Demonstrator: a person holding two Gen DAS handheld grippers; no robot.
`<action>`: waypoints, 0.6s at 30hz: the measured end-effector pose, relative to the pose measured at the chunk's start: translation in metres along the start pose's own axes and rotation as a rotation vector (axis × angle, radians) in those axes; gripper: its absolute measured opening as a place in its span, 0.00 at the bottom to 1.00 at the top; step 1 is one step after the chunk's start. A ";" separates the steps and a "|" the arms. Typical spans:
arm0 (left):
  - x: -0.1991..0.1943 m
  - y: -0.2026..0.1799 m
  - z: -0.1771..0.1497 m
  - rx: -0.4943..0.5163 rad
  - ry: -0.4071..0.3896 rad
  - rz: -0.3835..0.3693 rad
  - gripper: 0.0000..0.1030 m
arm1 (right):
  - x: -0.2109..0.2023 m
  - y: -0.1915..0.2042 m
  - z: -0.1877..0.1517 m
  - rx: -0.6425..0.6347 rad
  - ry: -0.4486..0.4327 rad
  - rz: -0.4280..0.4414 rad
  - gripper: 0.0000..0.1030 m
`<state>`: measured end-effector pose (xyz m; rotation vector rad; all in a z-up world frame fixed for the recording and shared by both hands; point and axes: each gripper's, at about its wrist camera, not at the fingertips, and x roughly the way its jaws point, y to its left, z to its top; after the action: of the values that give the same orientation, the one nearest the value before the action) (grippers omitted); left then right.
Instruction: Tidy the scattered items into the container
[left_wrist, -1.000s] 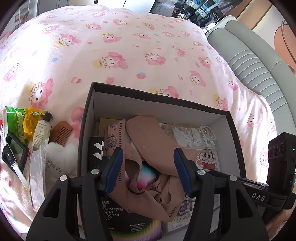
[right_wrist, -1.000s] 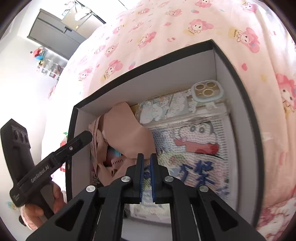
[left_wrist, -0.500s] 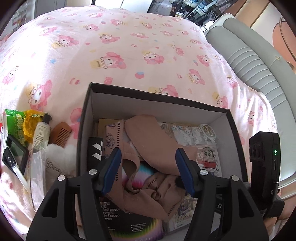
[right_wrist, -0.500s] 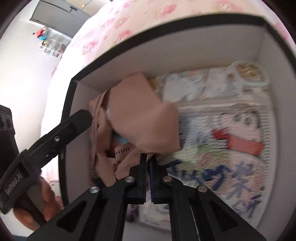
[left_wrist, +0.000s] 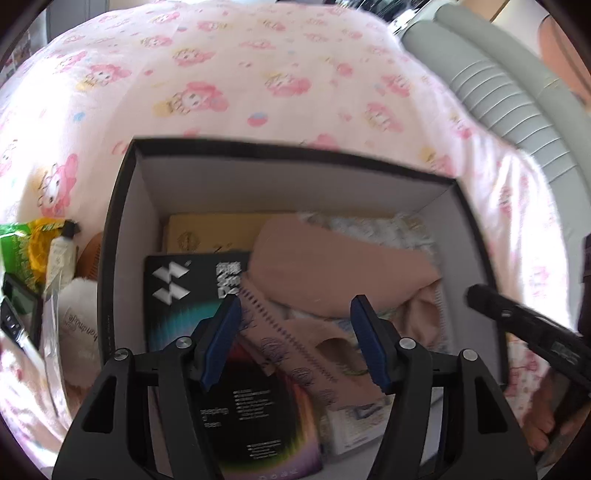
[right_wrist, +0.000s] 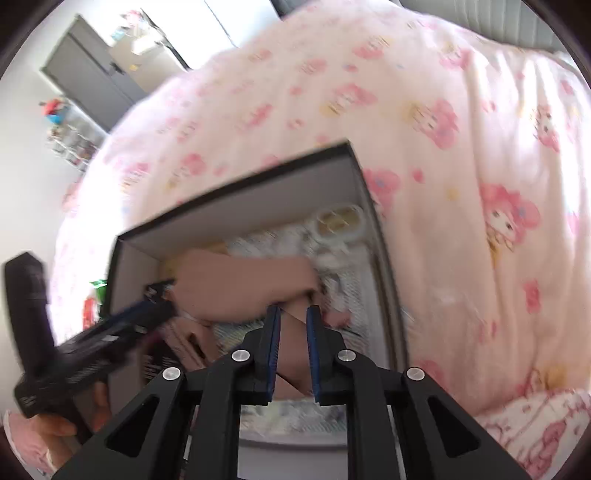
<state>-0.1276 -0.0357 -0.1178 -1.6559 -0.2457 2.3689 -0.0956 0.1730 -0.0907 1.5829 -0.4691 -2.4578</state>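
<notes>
With my left gripper (left_wrist: 295, 339) spread wide over the beige stocking fabric (left_wrist: 332, 273) lying in the black cardboard box (left_wrist: 288, 157) and my right gripper (right_wrist: 293, 343) just parting, empty, I should tuck the cloth flat.

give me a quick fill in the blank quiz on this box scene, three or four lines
1. The beige stockings lie inside the ____ box.
2. The box stands on bedding printed with ____ cartoon figures.
3. The wooden comb lies ____ the box.
4. The left gripper has its jaws ____.

Missing words: black; pink; outside; open
</notes>
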 end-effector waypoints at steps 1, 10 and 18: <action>0.007 0.000 0.000 -0.008 0.031 0.019 0.58 | 0.006 0.004 0.000 -0.028 0.030 0.030 0.11; 0.004 0.006 -0.003 -0.089 0.087 -0.348 0.64 | 0.061 -0.021 -0.005 0.135 0.223 0.093 0.11; -0.003 0.007 -0.003 -0.093 0.058 -0.331 0.62 | 0.019 -0.014 0.014 0.029 0.094 -0.053 0.11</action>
<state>-0.1247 -0.0431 -0.1182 -1.5788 -0.5781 2.0888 -0.1162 0.1824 -0.1064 1.7356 -0.4549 -2.4113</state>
